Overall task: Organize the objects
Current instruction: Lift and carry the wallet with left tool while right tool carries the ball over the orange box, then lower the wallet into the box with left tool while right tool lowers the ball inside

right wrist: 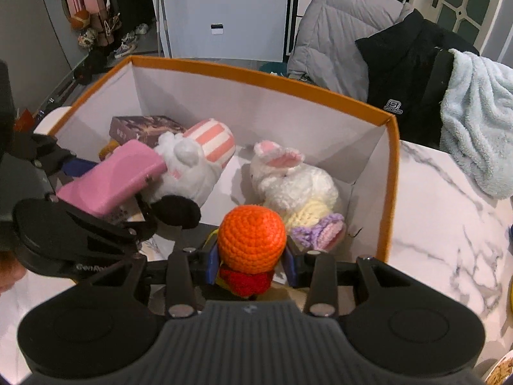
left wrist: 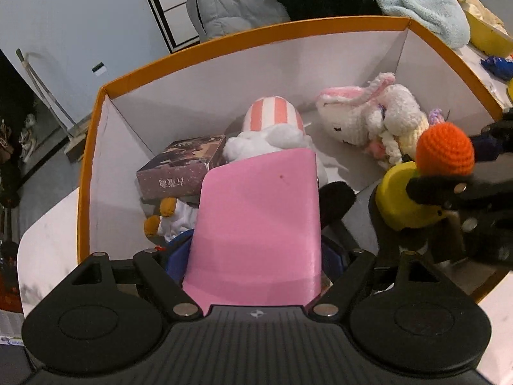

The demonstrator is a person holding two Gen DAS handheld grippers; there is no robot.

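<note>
**Two items going into the orange-rimmed box**

Left tool (right wrist: 105,179), jaws wide, grips a pink case (left wrist: 256,224) across its width; the long axis runs away from the tool, far end tilted down over the box (left wrist: 256,32) floor's left half. Right tool (right wrist: 251,264), narrowly closed, clamps an orange-headed crochet doll (right wrist: 251,240), head pointing up and away, at the near right. Judged next: lower, then release both.

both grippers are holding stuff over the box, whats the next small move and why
Probably lower the right gripper a little further and let go. Its jaws are shut on the orange crochet toy, which hangs just inside the near edge of the orange box, over bare floor in front of the white bunny.
</note>
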